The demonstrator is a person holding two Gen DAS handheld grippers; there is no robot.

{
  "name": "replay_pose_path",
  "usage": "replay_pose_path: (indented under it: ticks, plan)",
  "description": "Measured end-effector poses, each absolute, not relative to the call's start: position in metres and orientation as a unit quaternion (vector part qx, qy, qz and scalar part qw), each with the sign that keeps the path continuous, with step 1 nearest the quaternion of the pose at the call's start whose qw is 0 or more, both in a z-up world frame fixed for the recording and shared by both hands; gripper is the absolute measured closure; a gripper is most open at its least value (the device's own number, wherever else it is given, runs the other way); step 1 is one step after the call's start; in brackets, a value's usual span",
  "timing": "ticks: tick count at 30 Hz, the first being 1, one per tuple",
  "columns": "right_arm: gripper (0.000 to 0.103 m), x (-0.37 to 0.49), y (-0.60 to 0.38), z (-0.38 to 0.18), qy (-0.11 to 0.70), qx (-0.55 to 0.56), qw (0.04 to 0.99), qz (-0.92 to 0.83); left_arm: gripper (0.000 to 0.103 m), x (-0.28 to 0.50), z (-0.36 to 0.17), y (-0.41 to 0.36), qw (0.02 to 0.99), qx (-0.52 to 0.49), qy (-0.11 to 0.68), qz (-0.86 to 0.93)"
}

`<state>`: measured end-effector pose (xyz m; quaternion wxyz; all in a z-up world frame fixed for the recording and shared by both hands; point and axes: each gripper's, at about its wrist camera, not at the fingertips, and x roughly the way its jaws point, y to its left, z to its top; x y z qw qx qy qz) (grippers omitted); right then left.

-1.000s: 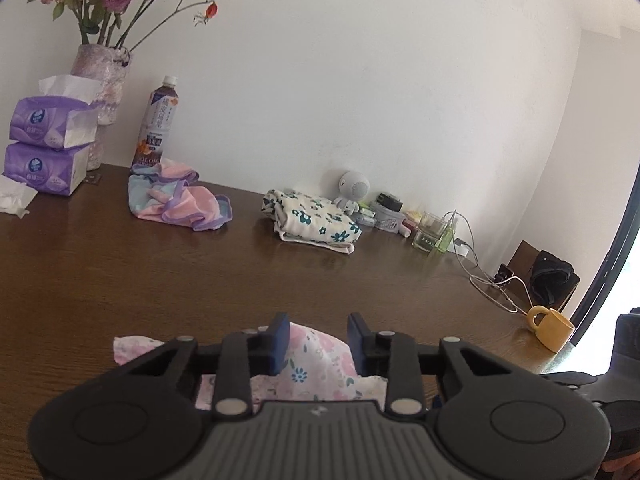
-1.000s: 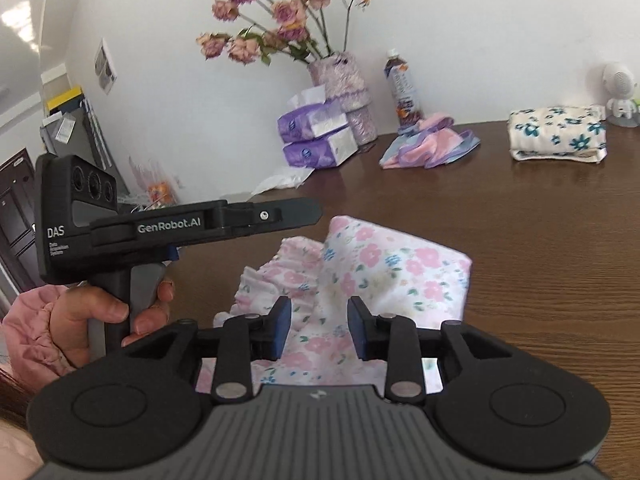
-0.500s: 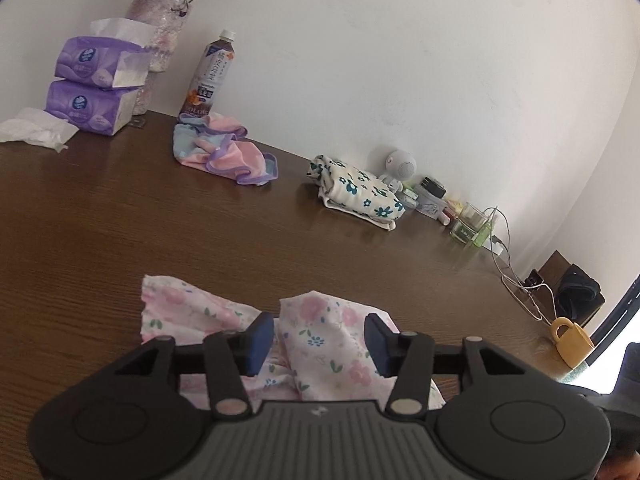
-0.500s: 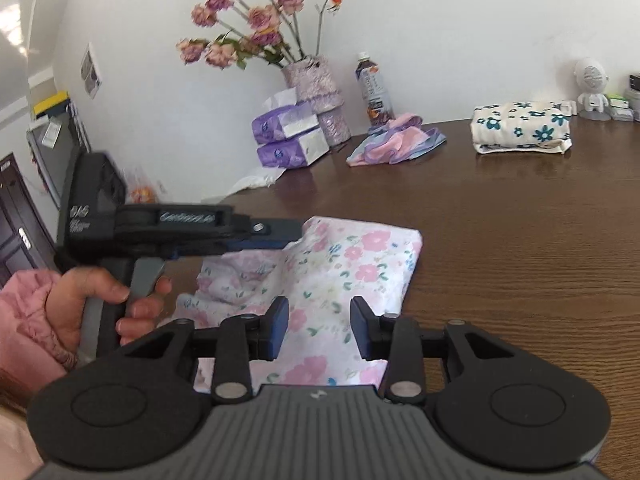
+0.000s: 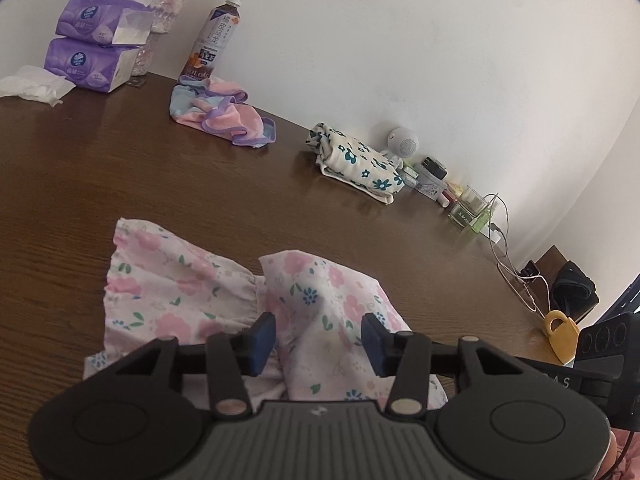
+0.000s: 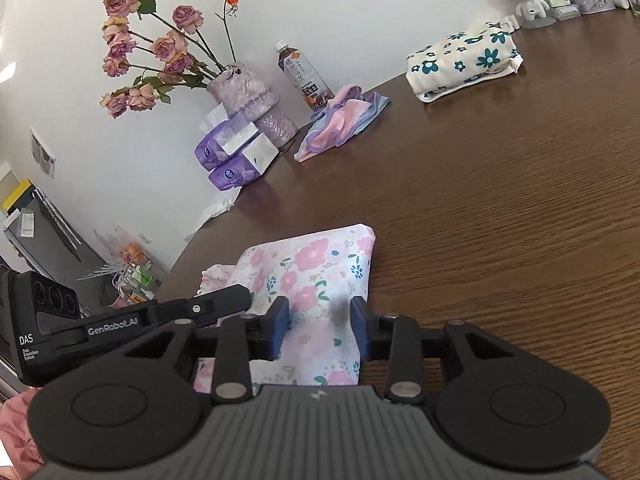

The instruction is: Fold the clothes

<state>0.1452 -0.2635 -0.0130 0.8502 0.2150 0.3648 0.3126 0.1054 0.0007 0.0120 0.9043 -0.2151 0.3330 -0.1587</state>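
A pink floral garment (image 5: 200, 292) lies partly folded on the brown wooden table (image 5: 120, 168), its ruffled hem spread to the left. My left gripper (image 5: 318, 340) hovers open just above its near edge, nothing between the fingers. In the right wrist view the same garment (image 6: 312, 272) shows as a folded panel. My right gripper (image 6: 320, 328) is open over its near end, with cloth lying between the blue pads but not pinched. The left gripper's body (image 6: 132, 324) reaches in from the left.
A folded white cloth with teal flowers (image 5: 356, 160) and a crumpled pink-and-purple cloth (image 5: 220, 114) lie at the back. Tissue packs (image 5: 92, 56), a bottle (image 5: 212, 44), a vase (image 6: 252, 100), a small white speaker (image 5: 402, 142), jars, cables and a yellow mug (image 5: 562, 334) line the edges.
Both grippers have opened wider and drawn back from the garment. The folded panel has settled flat on the table. The left camera has tipped downward, showing more cloth.
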Motion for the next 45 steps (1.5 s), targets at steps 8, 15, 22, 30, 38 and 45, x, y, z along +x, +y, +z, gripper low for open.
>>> replay_pose_path:
  ticks: [8,15,22,30,38,45]
  plan:
    - [0.06,0.123,-0.277,-0.013,0.364,0.224,0.848,0.313,0.063,0.071,0.008,0.004,0.893,-0.229,0.342,-0.183]
    - [0.064,0.109,-0.273,-0.012,0.363,0.218,0.849,0.317,0.04,0.055,0.013,-0.003,0.904,-0.21,0.33,-0.171]
    - [0.071,0.093,-0.269,-0.008,0.356,0.192,0.858,0.317,0.047,0.041,0.019,-0.021,0.916,-0.165,0.327,-0.161]
    - [0.073,0.08,-0.27,-0.006,0.356,0.179,0.861,0.315,0.073,0.023,0.027,-0.034,0.931,-0.129,0.305,-0.155]
    - [0.07,0.066,-0.277,0.0,0.344,0.163,0.871,0.31,0.081,0.007,0.029,-0.036,0.929,-0.114,0.313,-0.161]
    - [0.057,0.056,-0.278,0.002,0.344,0.153,0.873,0.311,0.08,0.001,0.026,-0.033,0.924,-0.122,0.325,-0.162]
